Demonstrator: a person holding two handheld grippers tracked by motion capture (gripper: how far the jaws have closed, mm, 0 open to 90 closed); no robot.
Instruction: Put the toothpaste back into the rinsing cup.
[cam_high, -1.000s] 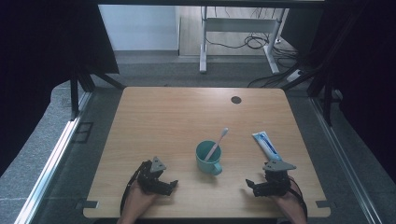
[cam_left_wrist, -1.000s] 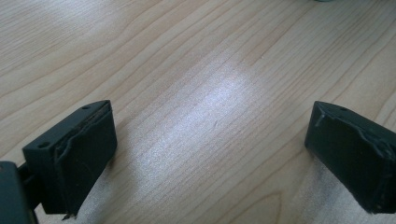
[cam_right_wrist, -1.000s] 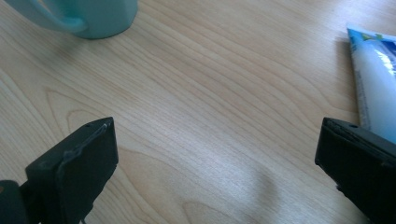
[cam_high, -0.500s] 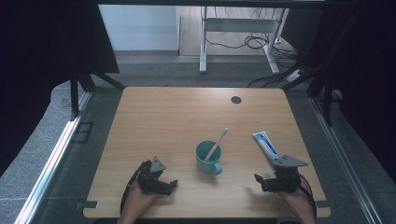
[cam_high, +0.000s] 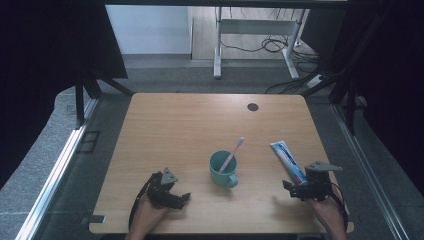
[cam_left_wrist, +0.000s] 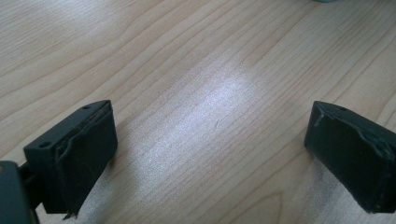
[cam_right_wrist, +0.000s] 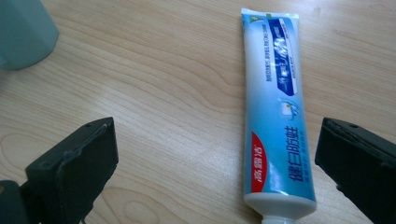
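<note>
A teal mug (cam_high: 222, 169) stands near the table's front middle, and a pink toothbrush (cam_high: 233, 151) leans out of it toward the back right. A blue and white toothpaste tube (cam_high: 287, 159) lies flat to the right of the mug, cap end toward me. My right gripper (cam_high: 294, 189) rests at that cap end, open. In the right gripper view the tube (cam_right_wrist: 275, 112) lies between the spread jaws of the right gripper (cam_right_wrist: 219, 161), closer to the right one, with the mug (cam_right_wrist: 23, 32) at top left. My left gripper (cam_high: 181, 200) is open over bare wood, left of the mug, with nothing between the fingertips of the left gripper (cam_left_wrist: 215, 144).
The wooden table (cam_high: 190, 125) has a small dark round hole (cam_high: 252, 107) at the back right. Metal desk legs (cam_high: 217, 45) and cables stand on the floor beyond the far edge. A rail (cam_high: 55, 175) runs along the floor at the left.
My right gripper has shifted a little to the right, near the tube's cap end. The left gripper, mug and tube have stayed where they were.
</note>
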